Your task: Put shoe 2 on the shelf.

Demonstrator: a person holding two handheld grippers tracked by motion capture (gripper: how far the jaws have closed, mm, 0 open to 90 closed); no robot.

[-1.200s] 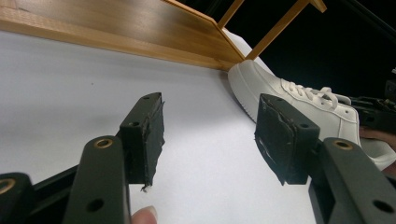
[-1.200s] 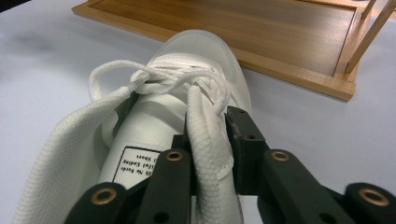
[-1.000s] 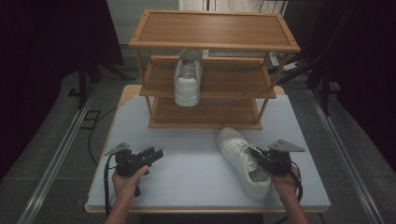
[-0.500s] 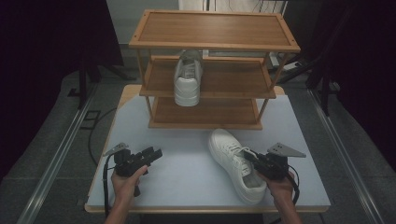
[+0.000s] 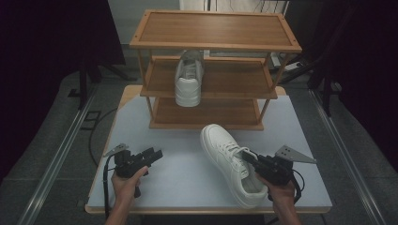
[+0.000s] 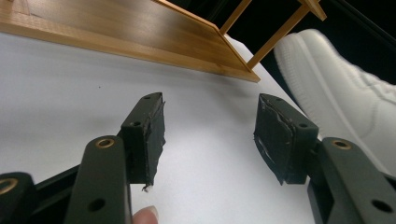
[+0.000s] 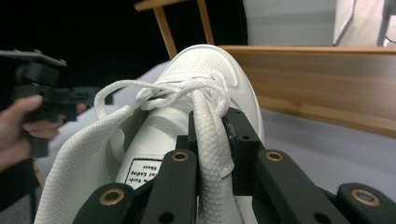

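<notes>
I stood at a table (image 5: 183,176) with a pale grey-white top and a light wooden edge that showed at its far left corner. On its far half sat a three-tier wooden shoe rack (image 5: 215,29): the top shelf bare, a white shoe (image 5: 188,78) on the middle shelf with its heel hanging over the near edge, the bottom shelf bare.

My right tongs (image 5: 249,158) were clamped narrowly on the tongue and upper edge of a second white shoe (image 5: 225,154), near the right side of the table, just in front of the rack. That shoe pointed its toe toward the rack and far-left, its heel toward me. From the right gripper view the black jaws pinched the woven tongue (image 7: 209,140) between them, with the laces (image 7: 163,91) bunched just beyond.

My left tongs (image 5: 152,154) were held low over the near left of the table, well apart from the shoe, jaws wide with nothing between them; in the left gripper view the bare tabletop (image 6: 70,79) showed through the gap, the rack's bottom shelf (image 6: 126,28) beyond.

Around the table the floor (image 5: 47,122) was grey, with a metal rail (image 5: 56,159) running along the left and another on the right. Dark curtains (image 5: 56,37) hung at both sides, and a pale wall stood behind the rack.
</notes>
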